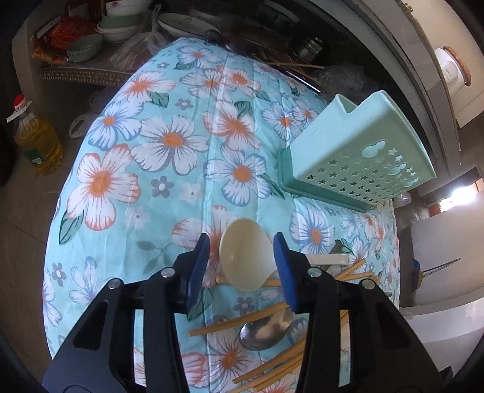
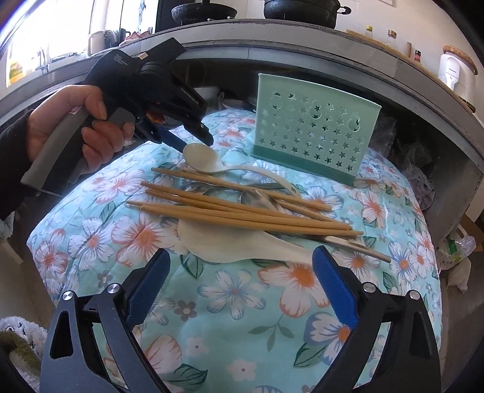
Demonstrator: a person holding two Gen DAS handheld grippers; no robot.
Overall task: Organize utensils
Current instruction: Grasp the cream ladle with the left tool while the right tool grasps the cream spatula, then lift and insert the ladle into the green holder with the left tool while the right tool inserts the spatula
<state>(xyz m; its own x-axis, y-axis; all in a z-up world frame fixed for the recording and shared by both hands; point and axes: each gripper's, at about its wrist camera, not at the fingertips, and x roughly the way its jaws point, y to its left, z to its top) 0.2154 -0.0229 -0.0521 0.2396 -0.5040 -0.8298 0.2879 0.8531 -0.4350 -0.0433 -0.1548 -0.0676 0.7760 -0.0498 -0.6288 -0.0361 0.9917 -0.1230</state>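
A pile of utensils lies on a floral cloth (image 2: pixel 242 302): several wooden chopsticks (image 2: pixel 242 208), a cream spoon (image 2: pixel 201 158), a second cream spoon (image 2: pixel 230 246) and a metal spoon (image 1: pixel 266 331). A mint green perforated utensil holder (image 2: pixel 314 130) stands upright behind the pile; it also shows in the left wrist view (image 1: pixel 360 154). My left gripper (image 1: pixel 243 266) is open, its fingers either side of the cream spoon's bowl (image 1: pixel 245 257). In the right wrist view the left gripper (image 2: pixel 190 137) hovers over that bowl. My right gripper (image 2: pixel 240 287) is open and empty, in front of the pile.
A grey shelf (image 1: pixel 84 72) behind the cloth holds stacked bowls (image 1: pixel 121 27) and bags. An oil bottle (image 1: pixel 36 139) stands on the floor at the left. A counter (image 2: pixel 302 39) with pots and bottles runs above.
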